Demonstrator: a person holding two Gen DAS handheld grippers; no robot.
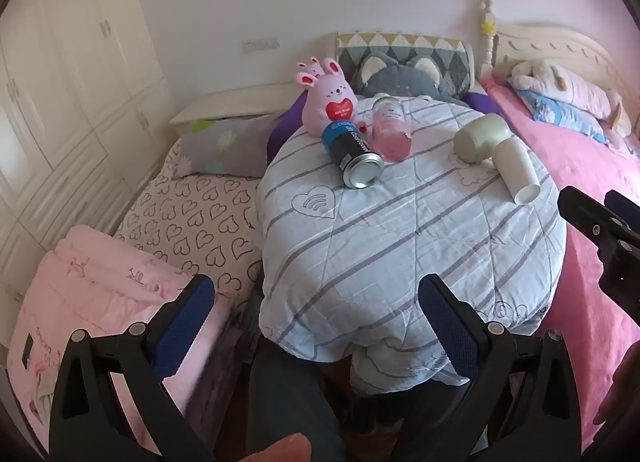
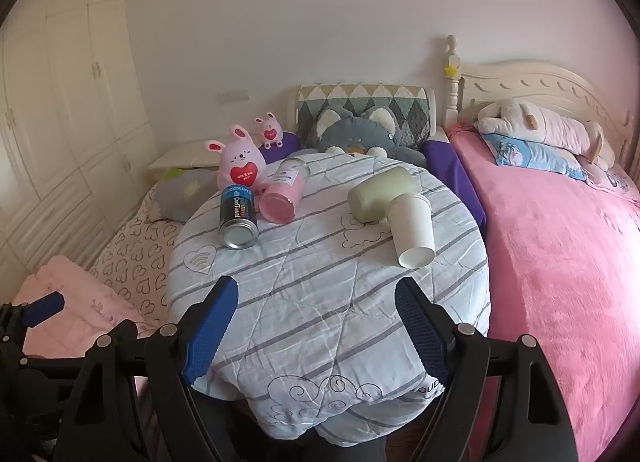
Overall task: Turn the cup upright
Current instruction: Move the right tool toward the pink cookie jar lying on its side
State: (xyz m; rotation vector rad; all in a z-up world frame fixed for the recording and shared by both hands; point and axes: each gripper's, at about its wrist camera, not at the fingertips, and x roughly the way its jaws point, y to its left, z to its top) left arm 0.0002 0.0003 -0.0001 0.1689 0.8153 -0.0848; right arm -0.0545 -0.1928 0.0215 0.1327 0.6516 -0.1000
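Observation:
A white paper cup (image 1: pixel 516 172) (image 2: pixel 412 230) lies on its side on the right part of a round table under a striped quilt (image 1: pixel 400 246) (image 2: pixel 320 294), narrow end toward me. Its wide end touches a pale green cup (image 1: pixel 480 138) (image 2: pixel 378 194), which is also on its side. My left gripper (image 1: pixel 316 294) is open at the table's near edge, holding nothing. My right gripper (image 2: pixel 316 290) is open too, short of the white cup and well apart from it. In the left wrist view the right gripper (image 1: pixel 600 226) shows at the right edge.
A black and blue can (image 1: pixel 354 154) (image 2: pixel 238 218) and a pink jar (image 1: pixel 390 130) (image 2: pixel 282 194) lie on their sides at the table's left back. A pink bunny plush (image 1: pixel 332 100) (image 2: pixel 240 164) sits behind them. A pink bed (image 2: pixel 560 262) is to the right, a folded pink blanket (image 1: pixel 100 282) to the left.

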